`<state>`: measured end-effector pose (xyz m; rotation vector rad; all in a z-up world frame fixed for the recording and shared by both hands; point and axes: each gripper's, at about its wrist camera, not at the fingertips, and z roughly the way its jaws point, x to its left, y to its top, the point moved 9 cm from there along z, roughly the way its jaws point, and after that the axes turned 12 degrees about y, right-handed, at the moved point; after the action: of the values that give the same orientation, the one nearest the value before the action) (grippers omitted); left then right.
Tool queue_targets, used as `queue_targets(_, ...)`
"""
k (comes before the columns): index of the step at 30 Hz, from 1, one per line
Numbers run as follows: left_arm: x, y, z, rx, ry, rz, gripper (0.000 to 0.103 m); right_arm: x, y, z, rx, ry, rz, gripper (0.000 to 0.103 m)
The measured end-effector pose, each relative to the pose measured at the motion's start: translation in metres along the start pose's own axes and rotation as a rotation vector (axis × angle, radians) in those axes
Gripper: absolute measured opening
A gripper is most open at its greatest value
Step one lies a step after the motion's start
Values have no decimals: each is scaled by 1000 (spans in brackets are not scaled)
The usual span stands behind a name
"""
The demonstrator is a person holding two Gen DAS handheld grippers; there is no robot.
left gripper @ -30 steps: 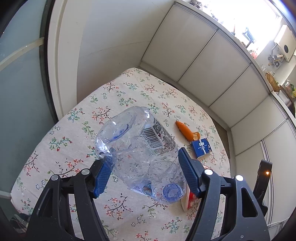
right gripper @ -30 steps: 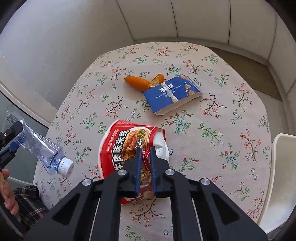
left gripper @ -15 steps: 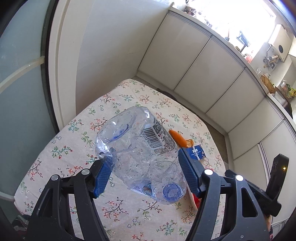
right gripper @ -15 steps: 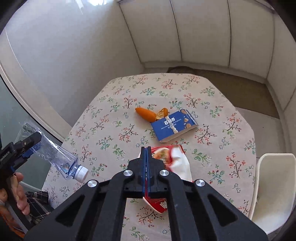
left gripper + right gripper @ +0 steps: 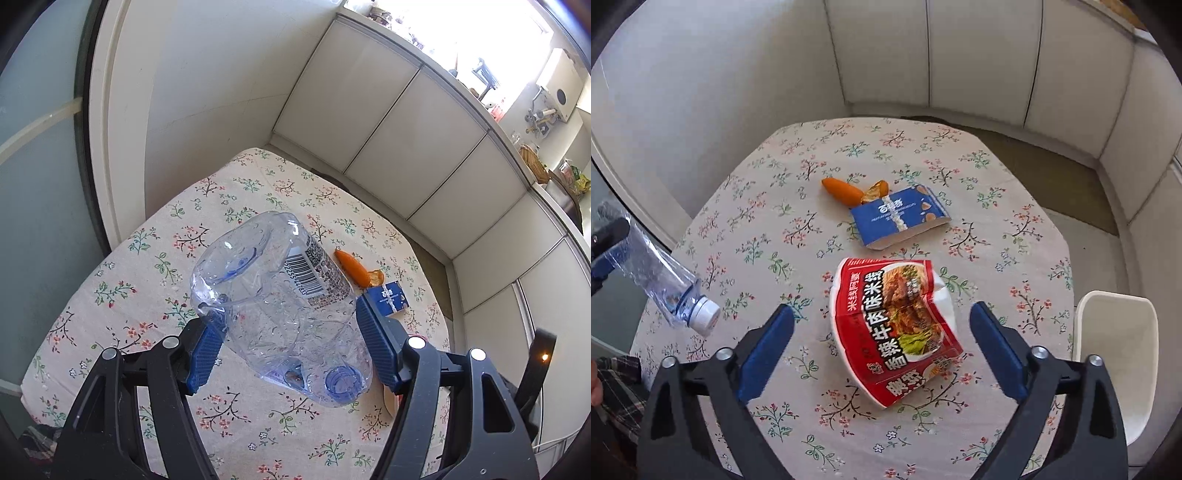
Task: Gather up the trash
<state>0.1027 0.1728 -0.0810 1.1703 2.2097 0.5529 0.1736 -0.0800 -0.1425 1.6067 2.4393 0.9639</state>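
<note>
My left gripper (image 5: pixel 288 347) is shut on a clear crushed plastic bottle (image 5: pixel 280 306) with a barcode label, held above the floral table; the bottle also shows at the left of the right wrist view (image 5: pixel 661 284). My right gripper (image 5: pixel 882 350) is open and empty above a red instant-noodle packet (image 5: pixel 897 325) lying on the table (image 5: pixel 997 258). Farther back lie a blue snack box (image 5: pixel 899 219) and an orange peel (image 5: pixel 842 190). The box (image 5: pixel 388 301) and peel (image 5: pixel 352 267) also show in the left wrist view.
A white bin (image 5: pixel 1115 362) stands beside the table's right edge. White cabinet panels (image 5: pixel 406 147) curve around the far side. A glass door (image 5: pixel 40 166) is at the left. A cluttered countertop (image 5: pixel 535 166) runs at the upper right.
My right gripper was shut on the red noodle packet and lifted it; now its jaws are wide open and the packet lies flat on the table. The left gripper still holds the bottle.
</note>
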Motion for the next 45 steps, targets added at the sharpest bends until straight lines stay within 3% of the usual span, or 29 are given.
queue_targets(3,6,0,3,8,-1,-13,66,3,-16,13,53,-22,30,96)
queue_targets(5,10,2,5,11,-3,-23,66,-11,-24,9,18,-33,147,96)
queue_targets(10,7,2,14,40,-37,-42,66,-52,-42,6,-76,186,573,96)
queue_targets(12,3,1,17,48,-51,-34,66,-54,-46,19,-80,263,625,96)
queue_targets(16,2,1,20,56,-59,-32,66,-48,-51,49,-58,337,656,98)
queue_targets(19,6,2,22,69,-63,-43,66,-45,-41,56,-79,351,629,95)
queue_targets(20,7,1,23,74,-62,-44,66,-46,-38,57,-87,342,622,85)
queue_targets(21,8,1,24,77,-61,-45,66,-45,-37,59,-74,358,631,59)
queue_targets(23,8,1,25,79,-59,-46,66,-44,-36,63,-59,381,659,59)
queue_targets(25,8,1,24,76,-58,-44,66,-37,-30,61,-59,379,610,52)
queue_targets(30,11,2,21,65,-53,-55,66,-18,-20,53,-66,399,532,45)
queue_targets(36,21,5,13,48,-45,-84,66,18,12,47,-100,411,302,43)
queue_targets(38,28,7,12,44,-39,-98,66,34,20,50,-95,415,240,33)
queue_targets(39,32,9,11,41,-35,-109,66,42,22,54,-82,423,218,0)
queue_targets(45,45,19,-1,-12,-4,-120,66,47,26,60,-56,389,188,0)
